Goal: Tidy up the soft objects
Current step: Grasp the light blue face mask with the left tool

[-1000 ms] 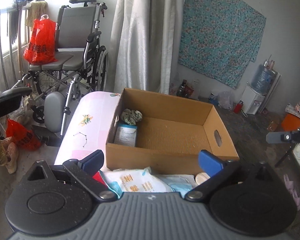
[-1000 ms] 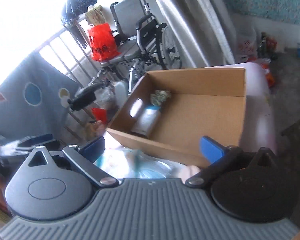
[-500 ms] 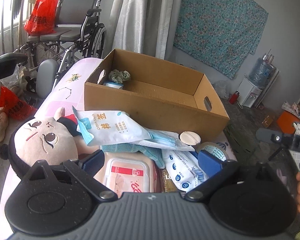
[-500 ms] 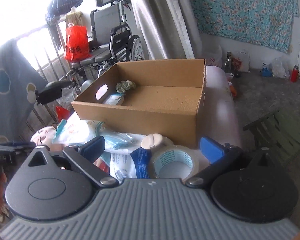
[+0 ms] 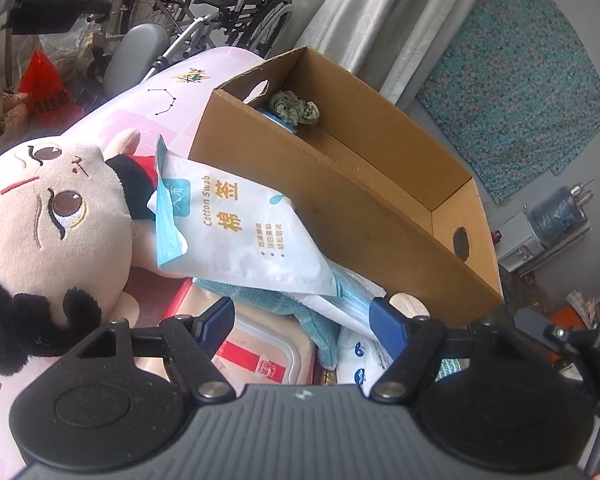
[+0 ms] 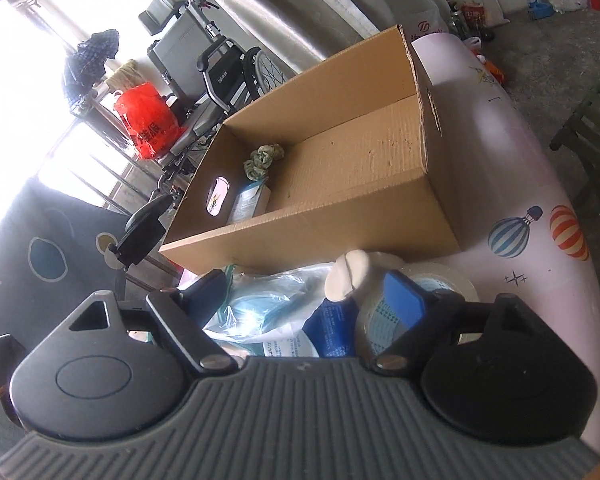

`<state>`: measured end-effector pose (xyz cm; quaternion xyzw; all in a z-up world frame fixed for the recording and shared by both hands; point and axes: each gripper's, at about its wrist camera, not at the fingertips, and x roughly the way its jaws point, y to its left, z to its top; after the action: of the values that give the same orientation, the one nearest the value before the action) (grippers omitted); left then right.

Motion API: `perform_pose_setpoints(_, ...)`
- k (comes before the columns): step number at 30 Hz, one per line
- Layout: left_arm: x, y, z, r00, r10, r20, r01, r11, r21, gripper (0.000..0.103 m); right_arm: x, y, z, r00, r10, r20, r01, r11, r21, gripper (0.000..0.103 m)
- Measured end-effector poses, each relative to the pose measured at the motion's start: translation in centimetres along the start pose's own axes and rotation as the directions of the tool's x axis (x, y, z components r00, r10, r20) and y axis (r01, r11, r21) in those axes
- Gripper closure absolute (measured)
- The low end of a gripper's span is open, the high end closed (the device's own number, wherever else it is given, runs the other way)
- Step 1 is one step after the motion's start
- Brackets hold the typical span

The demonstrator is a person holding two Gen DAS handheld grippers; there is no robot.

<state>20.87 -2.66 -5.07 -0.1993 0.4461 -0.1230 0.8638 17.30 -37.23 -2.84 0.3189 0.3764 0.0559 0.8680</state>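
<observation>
An open cardboard box (image 5: 364, 204) stands on the pink table; it also shows in the right wrist view (image 6: 340, 216). Inside lie a green cloth bundle (image 5: 296, 108) and a small pack (image 6: 252, 204). In front of it lie a plush doll (image 5: 48, 216), a cotton swab bag (image 5: 240, 232), a teal cloth (image 5: 260, 296), a wipes pack (image 5: 260, 356) and a bag of blue masks (image 6: 268, 308). My left gripper (image 5: 304, 320) is open above the pile. My right gripper (image 6: 312, 292) is open over the masks, beside a tape roll (image 6: 440, 284).
A wheelchair (image 6: 220, 68) with a red bag (image 6: 148, 120) stands behind the table by the curtain (image 5: 364, 12). The pink table (image 6: 520, 168) has bare surface right of the box. A dark chair (image 6: 592, 128) stands at the right.
Both grippers dropped from above the box to the pile in front of it and tilted. The left one now looks at the doll and swab bag from close by.
</observation>
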Motion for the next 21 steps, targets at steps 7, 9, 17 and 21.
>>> perform_pose_setpoints(7,1.7,1.2,1.3,0.999,0.025,0.039,-0.022,0.997,-0.080,0.041,1.7,-0.7,0.0,1.000,-0.001,-0.019,0.001,1.000,0.011,0.023)
perform_pose_setpoints(9,1.4,1.4,1.6,0.998,0.029,0.056,-0.023,0.995,-0.096,0.042,2.0,-0.8,0.0,1.000,0.004,-0.019,-0.004,1.000,0.020,0.025)
perform_pose_setpoints(17,1.0,0.8,3.3,0.989,0.032,0.143,-0.019,0.996,-0.089,0.068,2.8,-1.1,0.1,1.000,0.010,-0.011,-0.010,0.999,0.038,0.040)
perform_pose_setpoints(21,2.5,0.9,4.4,0.992,0.078,0.095,-0.066,0.991,-0.120,0.073,3.6,-1.4,0.2,1.000,0.002,-0.024,-0.001,0.999,0.046,0.052)
